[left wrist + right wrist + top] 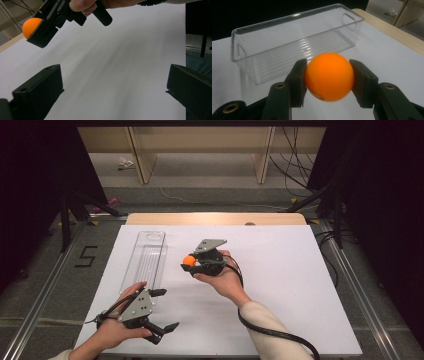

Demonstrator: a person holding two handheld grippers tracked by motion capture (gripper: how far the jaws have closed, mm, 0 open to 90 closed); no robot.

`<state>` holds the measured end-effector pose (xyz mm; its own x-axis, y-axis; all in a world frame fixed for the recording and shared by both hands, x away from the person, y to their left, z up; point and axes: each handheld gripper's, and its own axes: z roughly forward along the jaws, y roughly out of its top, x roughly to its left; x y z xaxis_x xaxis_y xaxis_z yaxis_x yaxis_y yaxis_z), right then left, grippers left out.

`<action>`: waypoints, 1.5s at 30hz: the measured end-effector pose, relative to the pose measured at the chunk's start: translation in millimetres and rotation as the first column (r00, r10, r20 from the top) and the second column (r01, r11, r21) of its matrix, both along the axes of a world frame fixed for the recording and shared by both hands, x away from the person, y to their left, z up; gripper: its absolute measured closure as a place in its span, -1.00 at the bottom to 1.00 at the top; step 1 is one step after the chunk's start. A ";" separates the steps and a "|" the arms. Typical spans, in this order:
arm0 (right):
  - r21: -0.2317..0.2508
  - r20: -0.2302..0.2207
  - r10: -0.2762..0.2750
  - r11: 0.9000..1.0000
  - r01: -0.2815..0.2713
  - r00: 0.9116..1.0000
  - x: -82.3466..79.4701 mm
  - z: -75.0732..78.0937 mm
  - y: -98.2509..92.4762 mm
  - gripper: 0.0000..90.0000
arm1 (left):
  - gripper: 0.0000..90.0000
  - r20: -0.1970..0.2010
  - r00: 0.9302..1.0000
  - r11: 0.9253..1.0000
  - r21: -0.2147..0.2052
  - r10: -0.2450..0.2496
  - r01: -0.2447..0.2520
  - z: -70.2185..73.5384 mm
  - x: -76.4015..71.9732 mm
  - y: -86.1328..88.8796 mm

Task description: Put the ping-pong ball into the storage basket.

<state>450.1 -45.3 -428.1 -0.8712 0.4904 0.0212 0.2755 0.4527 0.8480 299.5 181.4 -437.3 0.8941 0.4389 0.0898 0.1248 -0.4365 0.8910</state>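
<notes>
An orange ball (329,76) sat clamped between the jaws of the right gripper (191,262), held above the white table (280,285) just right of the clear bin (145,255). The left gripper (162,309) rested near the table's near-left edge, its jaws spread wide with nothing between them.

Hidden and cropped parts

The right gripper (47,23) covers most of the orange ball (31,25); small print low on the ball is unreadable.
</notes>
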 end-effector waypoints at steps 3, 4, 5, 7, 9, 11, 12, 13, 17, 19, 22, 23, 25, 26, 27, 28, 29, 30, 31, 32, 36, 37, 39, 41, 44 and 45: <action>0.001 0.002 0.001 1.000 -0.001 1.000 0.5 0.7 2.0 0.15 | -1.00 -0.001 1.000 1.000 0.000 0.000 0.000 0.0 0.1 0.2; 0.001 0.001 0.004 1.000 -0.004 1.000 0.9 0.7 2.6 0.15 | -1.00 -0.002 1.000 1.000 -0.002 0.001 -0.001 0.1 -0.1 0.2; 0.001 0.001 0.004 1.000 -0.004 1.000 1.1 0.5 3.5 0.15 | -1.00 -0.001 1.000 1.000 -0.002 0.000 0.000 0.1 0.0 0.3; -0.002 -0.002 0.007 1.000 -0.007 1.000 1.2 -0.2 5.3 0.15 | -1.00 -0.002 1.000 1.000 -0.002 0.001 -0.001 -0.1 -0.2 0.1; -0.004 -0.003 0.010 1.000 -0.010 1.000 1.8 -1.0 6.8 0.15 | -1.00 -0.002 1.000 1.000 -0.002 0.001 -0.001 0.0 -0.3 0.1; -0.002 -0.004 0.010 1.000 -0.010 1.000 2.3 -1.1 8.0 0.15 | -1.00 -0.001 1.000 1.000 -0.001 -0.001 0.001 0.0 -0.2 0.1; -0.002 -0.004 0.010 1.000 -0.010 1.000 2.5 -1.1 8.4 0.15 | -1.00 -0.002 1.000 1.000 -0.001 -0.001 0.001 0.0 -0.3 0.1; -0.002 -0.004 0.011 1.000 -0.011 1.000 2.9 -1.1 9.0 0.15 | -1.00 -0.001 1.000 1.000 -0.001 -0.001 0.001 0.0 -0.3 0.1; -0.004 -0.004 0.015 1.000 -0.015 1.000 4.1 -0.8 11.1 0.15 | -1.00 -0.001 1.000 1.000 -0.002 -0.002 0.002 0.1 -0.4 0.0; -0.004 -0.005 0.015 1.000 -0.015 1.000 4.4 -0.5 12.1 0.15 | -1.00 -0.001 1.000 1.000 -0.002 -0.002 0.002 0.1 -0.3 0.0; -0.004 -0.005 0.020 1.000 -0.020 1.000 4.9 -0.4 13.6 0.15 | -1.00 -0.002 1.000 1.000 -0.002 -0.002 0.002 0.1 -0.6 -0.1; -0.005 -0.006 0.021 1.000 -0.021 1.000 5.0 -0.3 14.2 0.15 | -1.00 -0.002 1.000 1.000 -0.002 -0.003 0.003 0.0 -0.5 -0.1; -0.004 -0.006 0.022 1.000 -0.022 1.000 5.5 0.1 15.0 0.15 | -1.00 -0.002 1.000 1.000 -0.002 -0.003 0.003 0.0 -0.5 -0.3; -0.003 -0.005 0.023 1.000 -0.023 1.000 5.8 0.4 15.3 0.15 | -1.00 -0.001 1.000 1.000 -0.002 -0.004 0.004 0.0 -0.5 -0.4; -0.004 -0.004 0.023 1.000 -0.023 1.000 6.1 0.8 15.4 0.15 | -1.00 -0.002 1.000 1.000 -0.001 -0.004 0.004 0.0 -0.6 -0.5; -0.003 -0.004 0.022 1.000 -0.022 1.000 6.2 1.1 15.5 0.15 | -1.00 -0.001 1.000 1.000 -0.001 -0.004 0.004 -0.1 -0.5 -0.5; -0.003 -0.004 0.021 1.000 -0.021 1.000 6.3 1.2 15.7 0.15 | -1.00 -0.002 1.000 1.000 -0.001 -0.004 0.004 -0.1 -0.5 -0.6; -0.003 -0.004 0.021 1.000 -0.021 1.000 6.3 1.3 15.8 0.15 | -1.00 -0.001 1.000 1.000 -0.001 -0.004 0.004 0.0 -0.5 -0.6; -0.001 -0.006 0.020 1.000 -0.020 1.000 6.3 1.1 15.9 0.15 | -1.00 -0.001 1.000 1.000 -0.002 -0.004 0.004 0.0 -0.5 -0.8; -0.004 -0.009 0.022 1.000 -0.022 1.000 6.4 0.8 16.2 0.15 | -1.00 -0.002 1.000 1.000 -0.002 -0.002 0.002 0.0 -0.5 -0.9; -0.010 -0.010 0.025 1.000 -0.025 1.000 6.6 1.5 17.2 0.15 | -1.00 -0.001 1.000 1.000 -0.002 -0.003 0.003 0.2 -0.6 -0.6; -0.008 -0.010 0.026 1.000 -0.026 1.000 6.9 1.8 17.7 0.15 | -1.00 -0.001 1.000 1.000 -0.002 -0.003 0.003 0.2 -0.6 -0.7; -0.009 -0.009 0.029 1.000 -0.029 1.000 7.5 2.3 18.8 0.15 | -1.00 -0.004 1.000 1.000 -0.005 -0.003 0.003 0.2 -0.4 -0.6; -0.010 -0.009 0.027 1.000 -0.027 1.000 8.0 3.3 19.6 0.15 | -1.00 -0.004 1.000 1.000 -0.004 -0.004 0.004 0.1 -0.5 -0.5; -0.001 -0.008 0.027 1.000 -0.027 1.000 8.9 4.3 21.3 0.15 | -1.00 -0.003 1.000 1.000 -0.007 -0.002 0.002 0.4 -0.4 -0.3; 0.001 -0.008 0.029 1.000 -0.029 1.000 9.3 4.1 22.3 0.15 | -1.00 -0.003 1.000 1.000 -0.006 -0.002 0.002 0.3 -0.5 -0.4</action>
<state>459.4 -23.0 -424.0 -0.8849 0.4649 0.0290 0.2691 0.4595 0.8464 299.1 181.0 -437.0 0.8951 0.4377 0.0843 0.1270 -0.4316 0.8931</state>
